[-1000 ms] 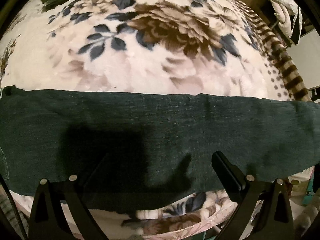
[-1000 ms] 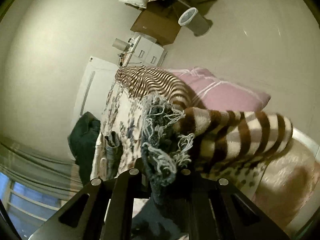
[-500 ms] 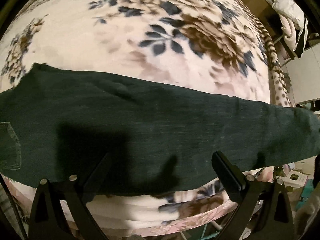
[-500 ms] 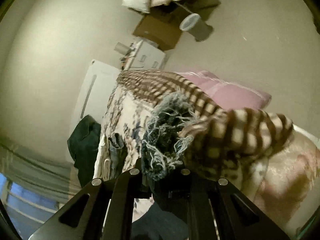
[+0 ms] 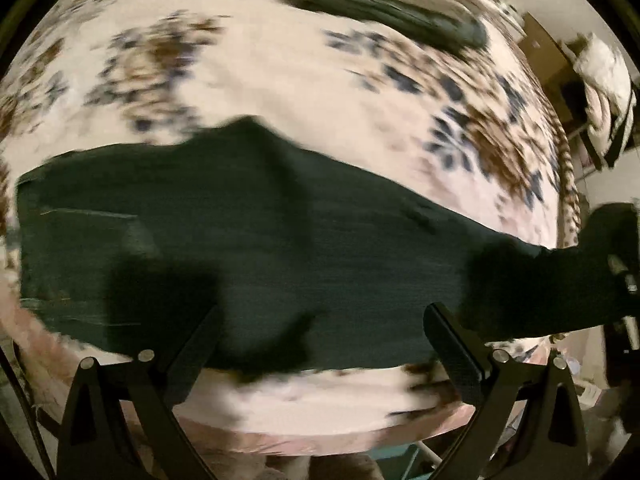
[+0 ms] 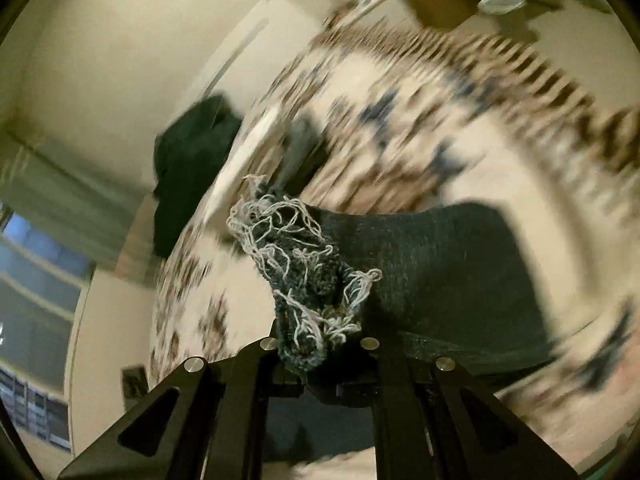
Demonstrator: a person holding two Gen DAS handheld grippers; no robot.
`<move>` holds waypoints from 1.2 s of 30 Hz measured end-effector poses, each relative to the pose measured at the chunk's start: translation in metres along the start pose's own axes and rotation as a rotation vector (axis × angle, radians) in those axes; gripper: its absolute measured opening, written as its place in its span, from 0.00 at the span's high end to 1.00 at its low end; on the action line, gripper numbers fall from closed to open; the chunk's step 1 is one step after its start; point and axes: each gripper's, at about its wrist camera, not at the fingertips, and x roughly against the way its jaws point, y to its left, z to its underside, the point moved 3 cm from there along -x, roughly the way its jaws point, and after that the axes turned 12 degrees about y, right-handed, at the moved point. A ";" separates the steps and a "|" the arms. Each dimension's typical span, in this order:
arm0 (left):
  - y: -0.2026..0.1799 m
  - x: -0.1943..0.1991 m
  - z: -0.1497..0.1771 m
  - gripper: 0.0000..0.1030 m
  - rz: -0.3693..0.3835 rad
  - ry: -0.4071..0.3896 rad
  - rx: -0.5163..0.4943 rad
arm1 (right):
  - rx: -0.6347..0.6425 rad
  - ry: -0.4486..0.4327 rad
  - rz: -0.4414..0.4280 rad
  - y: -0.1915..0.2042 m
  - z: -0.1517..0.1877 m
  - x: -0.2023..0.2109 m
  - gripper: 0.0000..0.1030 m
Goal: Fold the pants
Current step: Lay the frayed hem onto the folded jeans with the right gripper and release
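Dark green pants (image 5: 280, 248) lie stretched across the floral blanket (image 5: 280, 80), waist at the left, leg running right. My left gripper (image 5: 320, 344) is open and empty, hovering over the pants' near edge. My right gripper (image 6: 316, 356) is shut on the frayed hem (image 6: 304, 268) of the pant leg and holds it raised above the bed; the leg (image 6: 440, 264) trails off to the right. In the left wrist view the right gripper (image 5: 616, 264) shows at the far right, at the leg's end.
Another dark garment (image 5: 384, 4) lies at the blanket's far side. A dark cloth (image 6: 192, 168) hangs by the bed's far edge. A brown striped blanket (image 6: 480, 56) borders the bed. Boxes and bedding (image 5: 600, 68) stand beyond the bed.
The left gripper has swung left along the pants, bringing the waist end into view. The right gripper has carried the frayed hem up and over the bed. Both views are blurred.
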 end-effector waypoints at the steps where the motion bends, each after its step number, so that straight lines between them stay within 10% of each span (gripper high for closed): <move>1: 0.019 0.006 0.002 0.01 -0.005 -0.008 0.020 | 0.035 0.042 0.009 0.018 0.016 -0.028 0.90; 12: 0.153 0.016 0.018 0.01 -0.009 -0.013 0.181 | 0.256 0.434 0.198 0.083 0.152 -0.220 0.82; 14: 0.153 0.014 0.017 0.01 0.023 -0.010 0.180 | 0.204 0.462 0.156 0.081 0.146 -0.208 0.68; 16: 0.144 0.012 0.015 0.01 0.065 -0.004 0.167 | 0.161 0.459 0.083 0.080 0.136 -0.177 0.08; 21: 0.102 -0.009 0.004 0.01 0.212 0.049 0.134 | 0.133 0.402 0.156 0.049 0.107 -0.098 0.07; 26: 0.054 -0.053 -0.021 0.01 0.153 0.093 0.060 | 0.050 0.403 0.299 -0.005 0.069 -0.078 0.07; 27: 0.048 -0.060 -0.025 0.03 0.137 0.093 0.049 | 0.037 0.398 0.309 -0.014 0.064 -0.077 0.07; 32: 0.025 -0.070 -0.037 0.76 0.061 0.025 -0.051 | 0.009 0.395 0.348 -0.035 0.045 -0.084 0.07; 36: 0.054 -0.089 -0.042 0.80 0.072 0.030 -0.007 | 0.020 0.427 0.428 -0.037 0.037 -0.106 0.07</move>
